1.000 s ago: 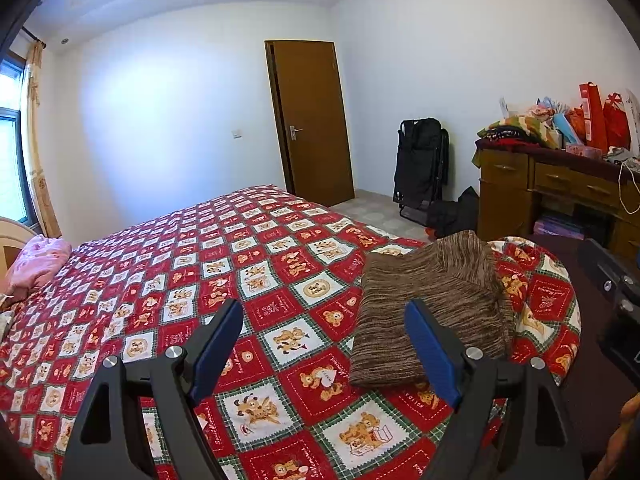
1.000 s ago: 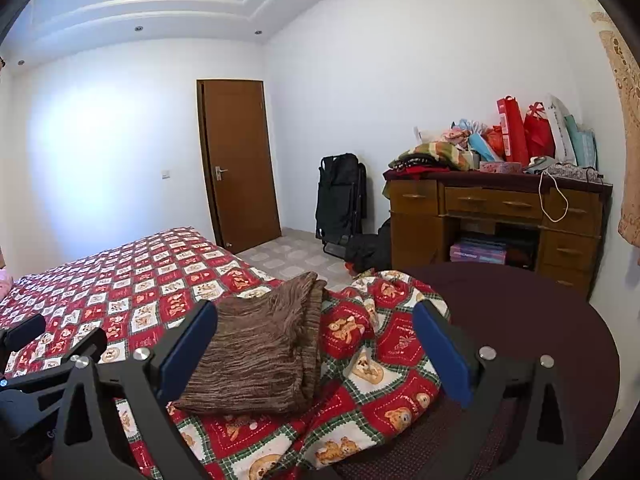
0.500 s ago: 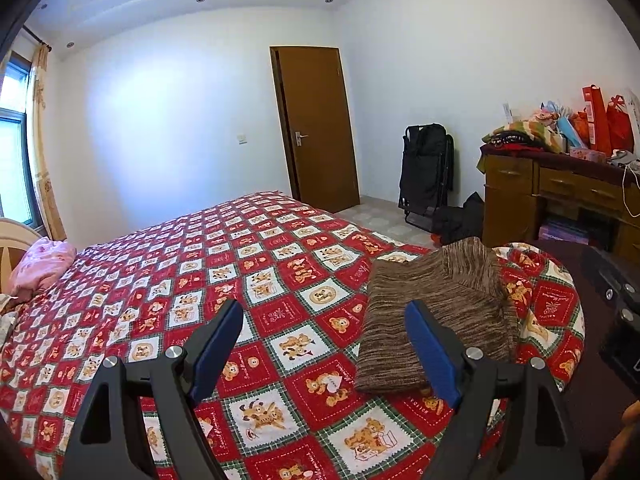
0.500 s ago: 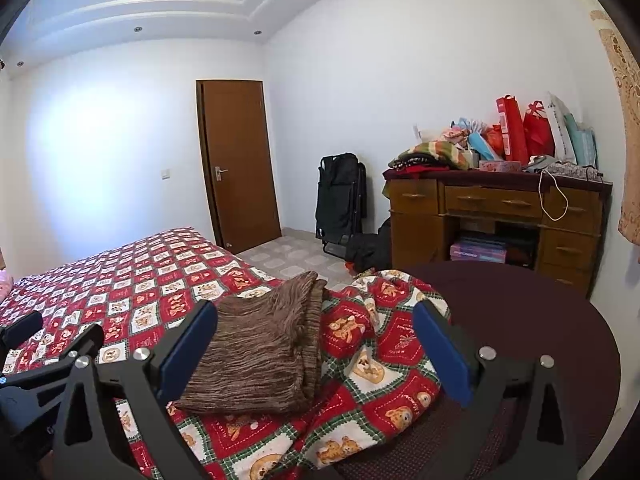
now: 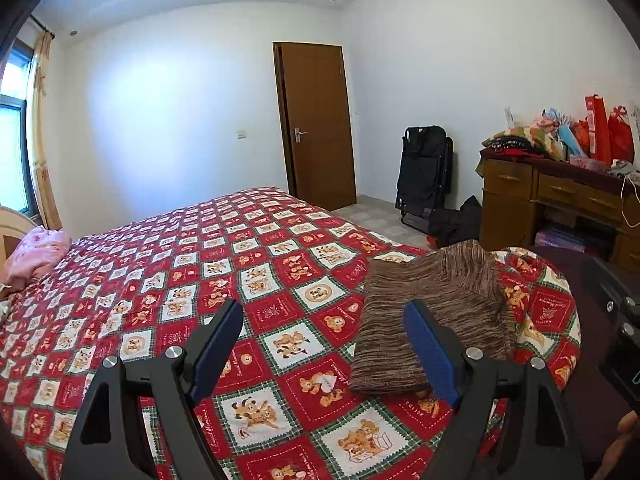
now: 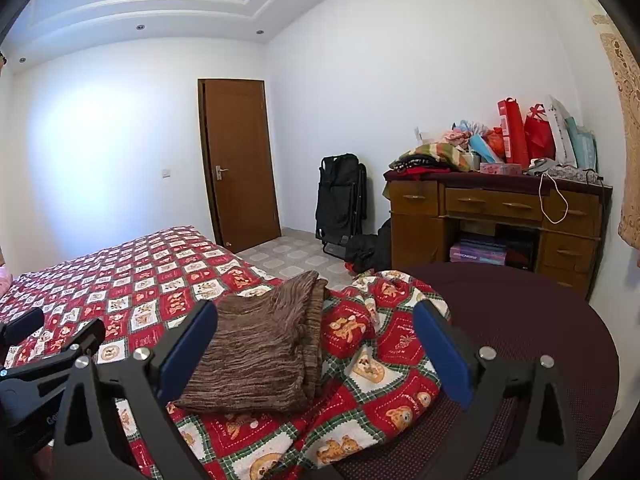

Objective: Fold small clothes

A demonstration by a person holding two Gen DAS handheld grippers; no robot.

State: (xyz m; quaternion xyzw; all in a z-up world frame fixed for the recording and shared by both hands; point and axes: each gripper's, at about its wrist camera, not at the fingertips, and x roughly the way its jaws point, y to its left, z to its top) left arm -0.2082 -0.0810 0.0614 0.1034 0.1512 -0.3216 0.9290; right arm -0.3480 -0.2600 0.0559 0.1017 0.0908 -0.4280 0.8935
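Lying: folded brown garment (image 5: 432, 320) flat on red bear-print bedspread (image 5: 200, 280), near bed corner.
Left gripper (image 5: 324, 344): jaws spread, nothing between.
Right gripper (image 6: 316, 344): jaws spread, nothing gripped.

The right finger of the left gripper (image 5: 323, 352) covers part of the near edge of the folded brown garment (image 5: 432, 308). Beside the garment, at the left wrist view's right edge, the right gripper's (image 6: 316, 356) black body is cut off. Far left of the garment, a pink cloth (image 5: 34, 252) is cut by the frame's edge. Behind the garment, the clutter on the wooden desk (image 6: 492, 208) is too small to identify.
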